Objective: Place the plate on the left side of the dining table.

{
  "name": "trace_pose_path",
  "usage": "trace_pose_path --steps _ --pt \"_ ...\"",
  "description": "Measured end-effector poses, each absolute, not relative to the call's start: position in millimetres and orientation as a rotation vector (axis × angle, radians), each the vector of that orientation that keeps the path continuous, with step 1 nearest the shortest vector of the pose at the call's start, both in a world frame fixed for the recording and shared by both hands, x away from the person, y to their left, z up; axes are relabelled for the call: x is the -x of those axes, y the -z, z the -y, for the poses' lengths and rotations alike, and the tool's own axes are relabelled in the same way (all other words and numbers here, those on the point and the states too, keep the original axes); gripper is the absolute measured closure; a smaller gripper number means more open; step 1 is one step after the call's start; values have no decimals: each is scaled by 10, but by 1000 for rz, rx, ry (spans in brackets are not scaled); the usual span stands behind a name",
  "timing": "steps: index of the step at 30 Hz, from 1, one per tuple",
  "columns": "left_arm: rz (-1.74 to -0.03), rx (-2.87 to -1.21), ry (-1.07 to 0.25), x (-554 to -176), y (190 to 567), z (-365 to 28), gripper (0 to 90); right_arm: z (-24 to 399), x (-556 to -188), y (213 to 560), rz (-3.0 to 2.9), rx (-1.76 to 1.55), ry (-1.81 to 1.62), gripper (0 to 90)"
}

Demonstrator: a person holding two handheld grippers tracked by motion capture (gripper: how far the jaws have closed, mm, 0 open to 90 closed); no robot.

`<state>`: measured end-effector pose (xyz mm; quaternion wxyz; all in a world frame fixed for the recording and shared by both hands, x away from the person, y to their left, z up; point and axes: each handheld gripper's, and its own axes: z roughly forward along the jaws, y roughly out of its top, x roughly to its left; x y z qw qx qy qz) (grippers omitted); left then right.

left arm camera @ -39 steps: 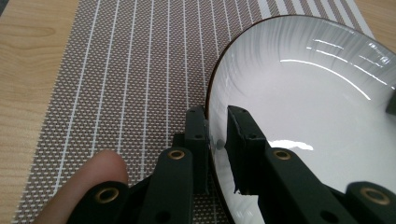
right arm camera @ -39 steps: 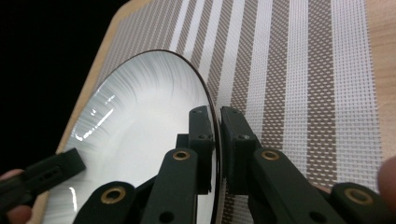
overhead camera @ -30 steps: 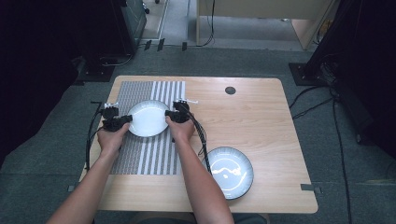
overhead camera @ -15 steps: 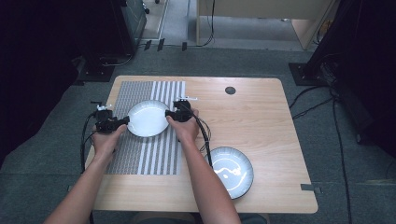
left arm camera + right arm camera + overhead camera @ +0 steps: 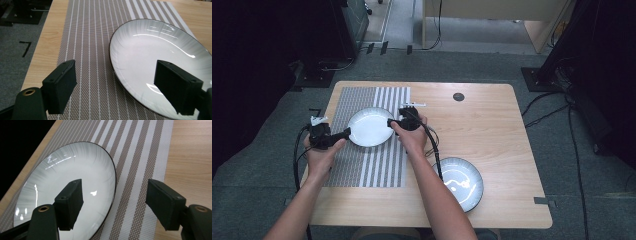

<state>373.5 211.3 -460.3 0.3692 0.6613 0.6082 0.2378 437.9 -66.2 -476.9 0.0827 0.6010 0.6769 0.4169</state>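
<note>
The light wooden table (image 5: 492, 125) is carrying a brown-and-white striped woven placemat (image 5: 372, 165) on its left half. The round white glazed plate with a thin dark rim (image 5: 370, 126) is lying flat on the placemat's far part, between the two tools; a second, greyer plate (image 5: 458, 183) is sitting well apart on bare wood. The left gripper (image 5: 346, 133) and right gripper (image 5: 390, 122) are each straddling an opposite rim with jaws apart, having just been opening, pads clear of the rim. The white plate is looking stiff, slick, fairly heavy and breakable; taking it at two opposite rim points, pinching lip top and underside, is seeming safest.
</note>
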Motion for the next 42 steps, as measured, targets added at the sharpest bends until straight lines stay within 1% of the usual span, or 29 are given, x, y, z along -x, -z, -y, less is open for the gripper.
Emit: trace_pose_path --steps 2,5,12,25,34,42 --pt "-1547 -1705 -609 -3677 4592 -2096 166 680 -4332 4725 -2038 -1781 -1270 286" --pt "-1533 -1696 -588 -3586 4566 -2092 159 711 -4277 4675 -2035 -1792 -1302 284" --pt "-1503 -1702 -599 -3364 4552 -2074 155 800 -4136 4548 -2042 -1775 -1304 268" --pt "-1473 -1717 -592 -2984 4652 -1981 155 1058 -3902 4343 -2024 -1733 -1352 247" --pt "-1467 -1719 -636 -2752 4750 -1971 156 1311 -3756 4278 -2002 -1706 -1340 248" --pt "-1469 -1760 -601 -2599 4899 -1922 156 1613 -3633 4273 -1966 -1697 -1338 249"
